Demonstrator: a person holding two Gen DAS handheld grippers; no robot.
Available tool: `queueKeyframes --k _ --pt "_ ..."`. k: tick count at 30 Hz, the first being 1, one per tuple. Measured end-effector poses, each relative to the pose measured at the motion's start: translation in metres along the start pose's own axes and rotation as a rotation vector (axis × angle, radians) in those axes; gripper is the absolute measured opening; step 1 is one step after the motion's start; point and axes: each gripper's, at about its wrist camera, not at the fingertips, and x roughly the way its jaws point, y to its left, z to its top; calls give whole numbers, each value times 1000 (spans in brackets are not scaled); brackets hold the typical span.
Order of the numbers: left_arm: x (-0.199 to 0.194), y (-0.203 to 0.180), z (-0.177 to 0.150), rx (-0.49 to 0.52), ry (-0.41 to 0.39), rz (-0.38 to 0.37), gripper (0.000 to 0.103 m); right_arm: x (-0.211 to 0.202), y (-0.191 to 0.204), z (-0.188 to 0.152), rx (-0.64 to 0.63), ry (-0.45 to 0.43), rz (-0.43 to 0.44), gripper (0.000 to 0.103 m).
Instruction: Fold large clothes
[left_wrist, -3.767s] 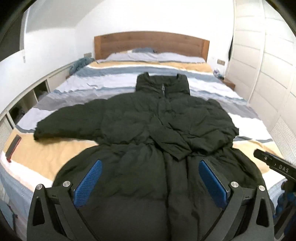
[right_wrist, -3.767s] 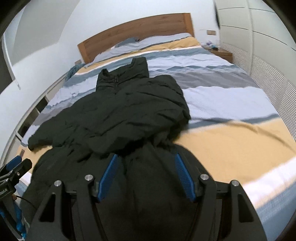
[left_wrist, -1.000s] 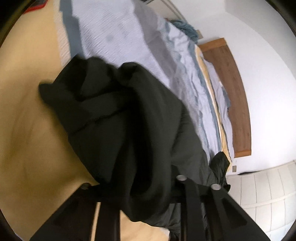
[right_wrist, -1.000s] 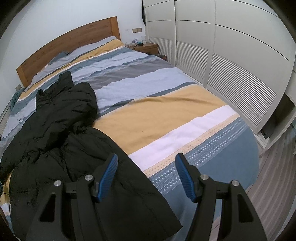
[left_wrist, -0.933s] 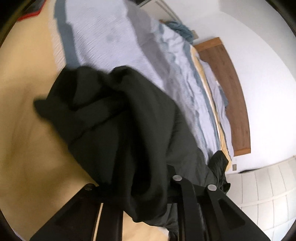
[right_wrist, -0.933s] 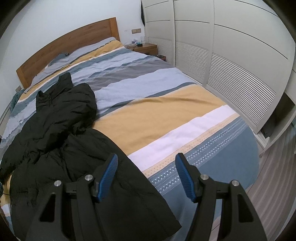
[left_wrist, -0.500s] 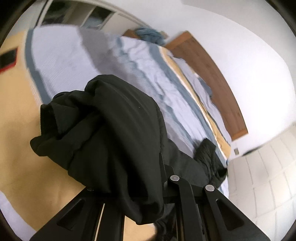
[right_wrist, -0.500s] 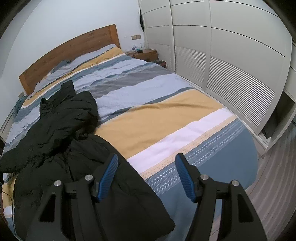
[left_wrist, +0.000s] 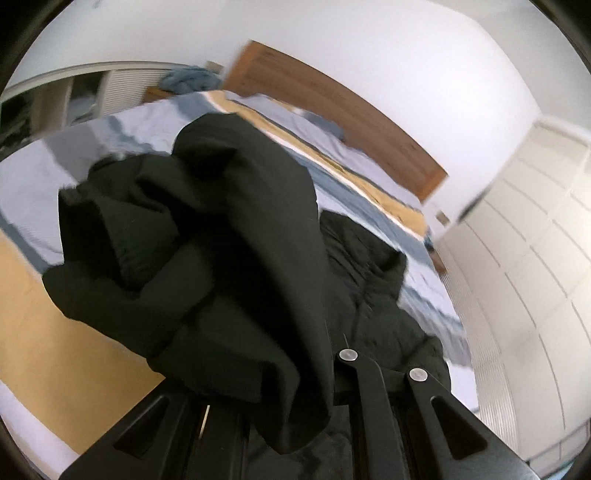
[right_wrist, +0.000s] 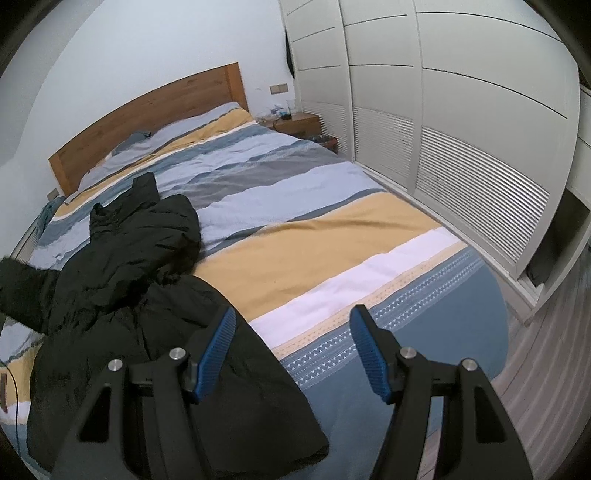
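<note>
A large black puffer coat (right_wrist: 129, 280) lies on the striped bed (right_wrist: 332, 236), collar toward the headboard, its right sleeve folded across the chest. My left gripper (left_wrist: 273, 398) is shut on the coat's left sleeve (left_wrist: 207, 236) and holds it lifted above the bed; the bunched cloth hides the fingers. The coat's body and collar (left_wrist: 373, 280) lie beyond it. In the right wrist view the lifted sleeve (right_wrist: 18, 291) shows at the left edge. My right gripper (right_wrist: 291, 350) is open and empty, above the foot of the bed beside the coat's hem.
A wooden headboard (right_wrist: 147, 114) stands at the far end. White louvred wardrobe doors (right_wrist: 443, 140) run along the bed's right side, with a bedside table (right_wrist: 295, 122) in the corner. Low shelving (left_wrist: 74, 96) runs along the left. Wood floor (right_wrist: 554, 369) lies at the right.
My left gripper has taken hold of the left sleeve and lifted it off the bed, swinging it toward the coat's body. My right gripper has stayed open, shifting slightly at the foot of the bed.
</note>
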Motion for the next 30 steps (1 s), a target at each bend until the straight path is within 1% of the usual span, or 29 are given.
queueKeyframes --k 3,9,12,16,18,19,21,23,25,28,30 --pt "15 -29 -18 39 41 -9 10 0 -4 -3 -9 -1 10 63" --pt "45 -63 -53 81 103 -13 9 0 -21 -6 14 -2 24 63" --pt "59 -75 -75 110 142 9 9 1 -29 -8 32 -2 28 63" --pt "73 -87 -97 153 178 45 11 7 -40 -10 57 4 35 63" --pt "79 -94 -107 176 197 61 15 8 -43 -11 63 7 41 63" --pt "81 -96 -110 182 205 64 20 9 -44 -12 65 7 44 63" --pt "85 -100 -117 199 224 72 27 9 -45 -12 68 6 48 63" --pt "86 -102 -123 213 242 72 40 9 -46 -13 69 5 53 63" --pt "77 -109 -135 230 256 59 44 8 -47 -14 73 0 63 63" --pt "68 -120 -144 258 271 31 45 8 -47 -14 74 -3 77 63" --pt "54 -118 -145 274 271 15 46 7 -44 -14 68 -5 88 63"
